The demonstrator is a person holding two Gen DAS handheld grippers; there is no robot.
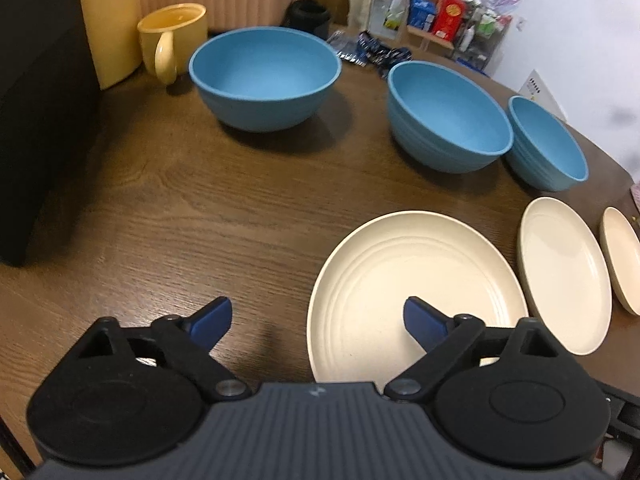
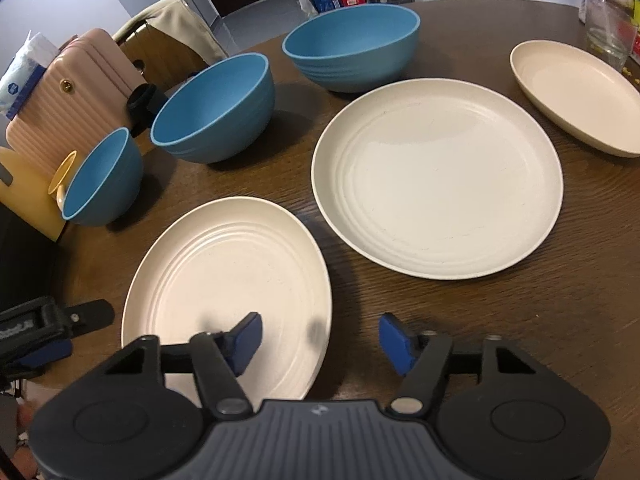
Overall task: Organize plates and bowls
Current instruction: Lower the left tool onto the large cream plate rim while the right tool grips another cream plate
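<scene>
Three blue bowls stand on the brown table: a left bowl (image 1: 264, 76), a middle bowl (image 1: 448, 116) and a right bowl (image 1: 548, 144). Three cream plates lie nearer: a near plate (image 1: 412, 292), a larger middle plate (image 1: 564, 276) and a far-right plate (image 1: 622, 260). My left gripper (image 1: 318, 322) is open and empty, its right finger over the near plate's left part. My right gripper (image 2: 320, 340) is open and empty, straddling the near plate's (image 2: 228, 288) right edge. The right wrist view also shows the large plate (image 2: 436, 176), the third plate (image 2: 576, 92) and the bowls (image 2: 216, 108).
A yellow mug (image 1: 172, 40) stands behind the left bowl, beside a pink ribbed case (image 2: 68, 96) and a black object (image 1: 36, 112) at the left. A shelf with packages (image 1: 444, 12) is behind the table. A glass jar (image 2: 608, 36) stands far right.
</scene>
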